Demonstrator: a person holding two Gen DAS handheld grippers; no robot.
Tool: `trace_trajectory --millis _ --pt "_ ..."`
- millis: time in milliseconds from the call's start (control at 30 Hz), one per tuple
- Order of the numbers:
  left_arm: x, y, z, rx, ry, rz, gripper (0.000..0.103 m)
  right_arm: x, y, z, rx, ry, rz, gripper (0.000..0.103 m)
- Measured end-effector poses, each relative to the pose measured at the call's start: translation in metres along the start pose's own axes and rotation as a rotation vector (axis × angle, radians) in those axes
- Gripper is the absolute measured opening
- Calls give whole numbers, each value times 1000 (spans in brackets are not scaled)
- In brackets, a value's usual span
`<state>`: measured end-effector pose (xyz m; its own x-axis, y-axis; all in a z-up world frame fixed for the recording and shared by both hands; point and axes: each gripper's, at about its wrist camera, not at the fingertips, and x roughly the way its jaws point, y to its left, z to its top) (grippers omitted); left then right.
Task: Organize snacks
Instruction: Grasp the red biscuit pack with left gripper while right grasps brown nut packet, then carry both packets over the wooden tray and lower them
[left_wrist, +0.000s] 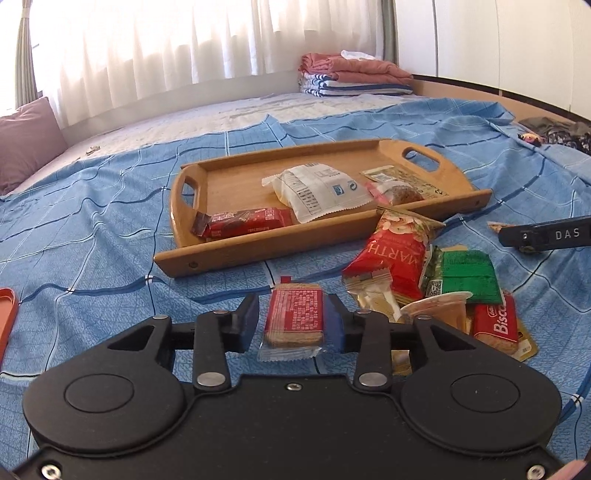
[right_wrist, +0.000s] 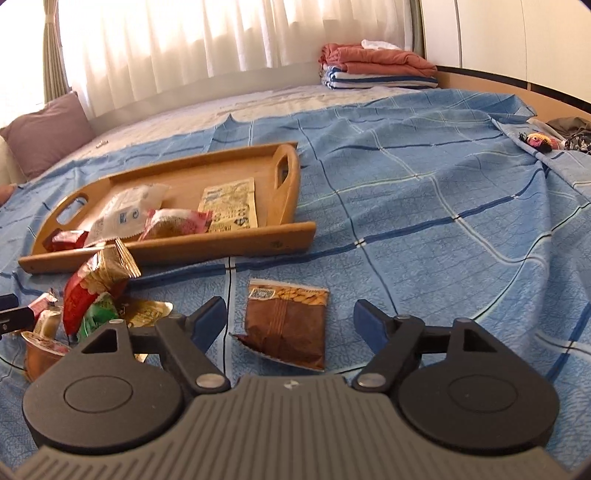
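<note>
the left gripper hangs low over a blue checked bedsheet, its jaws narrowly parted on either side of a red biscuit pack, with a thin gap showing on each side so the pads do not press it. the right gripper stands with jaws wide around a brown nut packet lying flat on the sheet, untouched. behind both, a wooden tray holds a red bar, a white packet and two more packets, while a loose pile of snacks lies just in front of the tray, between the two grippers.
</note>
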<state>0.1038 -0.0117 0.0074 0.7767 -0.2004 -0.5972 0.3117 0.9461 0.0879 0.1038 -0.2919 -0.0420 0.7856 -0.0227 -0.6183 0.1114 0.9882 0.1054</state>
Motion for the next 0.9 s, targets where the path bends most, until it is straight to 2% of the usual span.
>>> trace_trajectory --millis 100,200,267,300,600,900 --pt "7 0 -1 -5 17 0 39 4 7 -4 -16 8 -16 85" --pt "14 3 -2 -42 39 -6 38 3 10 -5 -24 5 -17 74" --pt "16 7 0 -78 55 -27 32 1 10 -4 -24 2 -20 59" --pt "16 8 1 -93 58 -27 32 0 11 -4 -25 1 -24 55" --pt "-2 18 15 -165 29 -27 32 -15 9 5 33 -45 22 51" --pt "-9 36 63 -190 -44 2 32 -17 14 46 70 -91 87 51"
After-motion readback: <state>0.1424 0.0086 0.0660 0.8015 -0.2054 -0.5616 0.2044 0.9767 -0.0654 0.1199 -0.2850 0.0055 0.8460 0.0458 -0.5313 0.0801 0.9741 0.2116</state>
